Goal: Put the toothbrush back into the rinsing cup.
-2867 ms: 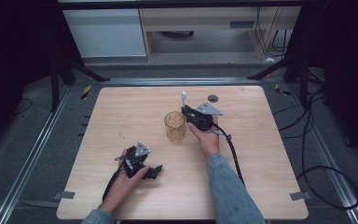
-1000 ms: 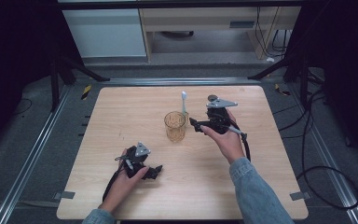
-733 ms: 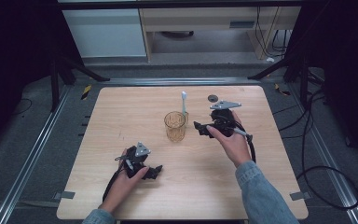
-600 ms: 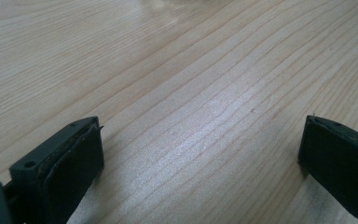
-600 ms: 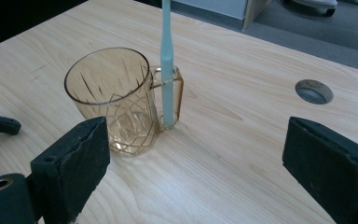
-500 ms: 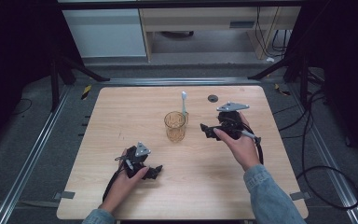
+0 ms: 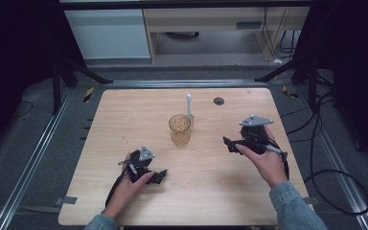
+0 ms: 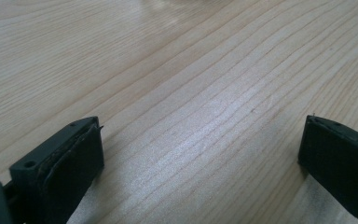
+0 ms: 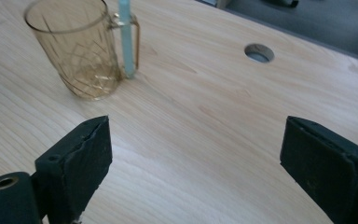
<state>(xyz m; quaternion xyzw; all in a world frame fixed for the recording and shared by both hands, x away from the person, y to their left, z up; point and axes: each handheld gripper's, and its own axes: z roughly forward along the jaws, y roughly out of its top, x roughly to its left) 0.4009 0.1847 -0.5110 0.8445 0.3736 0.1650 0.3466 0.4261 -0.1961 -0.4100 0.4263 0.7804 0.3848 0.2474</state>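
Observation:
An amber glass mug stands upright near the middle of the wooden table. A toothbrush with a pale blue handle and a white head stands upright through the mug's handle loop, on its far right side. To the right of the mug, and apart from it, my right gripper is open, its jaws pointing left at the mug with nothing between them. My left gripper rests low near the table's front left, open over bare wood.
A round cable hole sits in the tabletop behind the mug, also seen in the right gripper view. Metal rails and cables lie on the floor around the table. White cabinets stand at the back.
My right gripper has drawn away from the mug, moving right and toward the near edge with its jaws empty. The toothbrush stays upright at the mug. The left gripper has not moved.

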